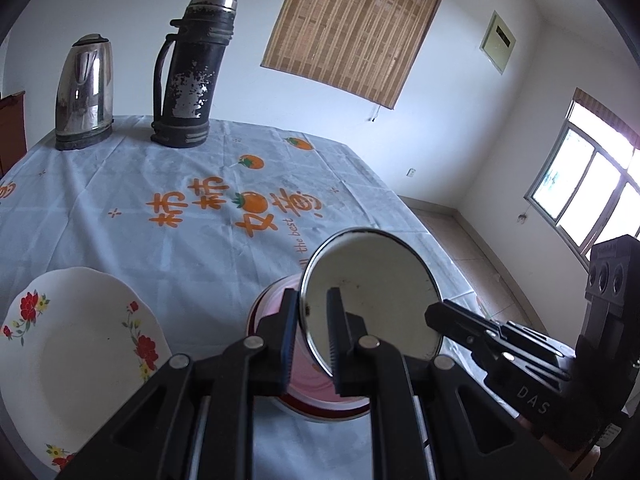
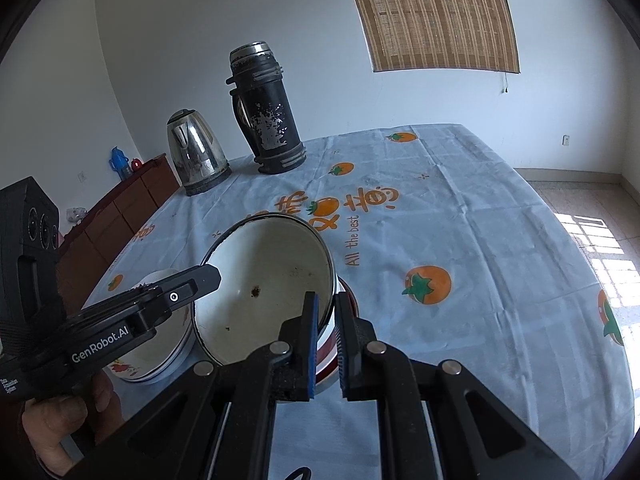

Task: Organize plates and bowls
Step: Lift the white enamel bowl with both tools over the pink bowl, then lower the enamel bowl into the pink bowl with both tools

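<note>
At the far end of the table (image 1: pixel 120 208) a steel kettle (image 1: pixel 85 92) and a worn black flask (image 1: pixel 188 76) stand side by side, well clear, with a flowered plate (image 1: pixel 76 344) near the left gripper (image 1: pixel 314 332). Both it and the right gripper (image 2: pixel 326 340) are clamped on opposite rims of a cream enamel bowl (image 2: pixel 264 284). The bowl is speckled inside, metal-rimmed, and tilted above a red-trimmed pink bowl (image 1: pixel 308 384).
</note>
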Tool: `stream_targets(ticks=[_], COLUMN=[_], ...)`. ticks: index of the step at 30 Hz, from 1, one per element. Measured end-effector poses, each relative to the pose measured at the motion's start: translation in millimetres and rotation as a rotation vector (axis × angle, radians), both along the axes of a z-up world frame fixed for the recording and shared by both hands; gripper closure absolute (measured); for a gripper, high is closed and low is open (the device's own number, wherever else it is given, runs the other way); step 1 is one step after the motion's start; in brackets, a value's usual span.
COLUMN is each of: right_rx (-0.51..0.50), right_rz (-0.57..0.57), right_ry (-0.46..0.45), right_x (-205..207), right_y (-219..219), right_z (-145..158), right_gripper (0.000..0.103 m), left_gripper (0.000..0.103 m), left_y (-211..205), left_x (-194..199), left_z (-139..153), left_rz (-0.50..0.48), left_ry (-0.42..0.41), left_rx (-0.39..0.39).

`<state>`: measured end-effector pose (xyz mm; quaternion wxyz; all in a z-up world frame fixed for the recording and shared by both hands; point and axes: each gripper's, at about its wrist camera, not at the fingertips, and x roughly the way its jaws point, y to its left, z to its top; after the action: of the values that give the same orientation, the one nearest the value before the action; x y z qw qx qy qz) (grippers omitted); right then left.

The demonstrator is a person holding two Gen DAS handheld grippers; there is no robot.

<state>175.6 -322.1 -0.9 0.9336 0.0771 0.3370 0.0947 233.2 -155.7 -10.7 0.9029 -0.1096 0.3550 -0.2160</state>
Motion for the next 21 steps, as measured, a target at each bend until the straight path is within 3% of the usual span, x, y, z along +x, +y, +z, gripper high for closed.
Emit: stream_targets(ticks=[21], right_rx=[0.008], right_rz=[0.009], right_ry=[0.08], right_x=[20.2], right_y=[-0.9], right_z=[-13.9], right_gripper=[0.094], left_gripper=[0.092], left_y=[1.5], left_x=[9.9], left_z=[-11.4], left_rz=[-0.004], left_ry=[0.058], left_rx=[0.012])
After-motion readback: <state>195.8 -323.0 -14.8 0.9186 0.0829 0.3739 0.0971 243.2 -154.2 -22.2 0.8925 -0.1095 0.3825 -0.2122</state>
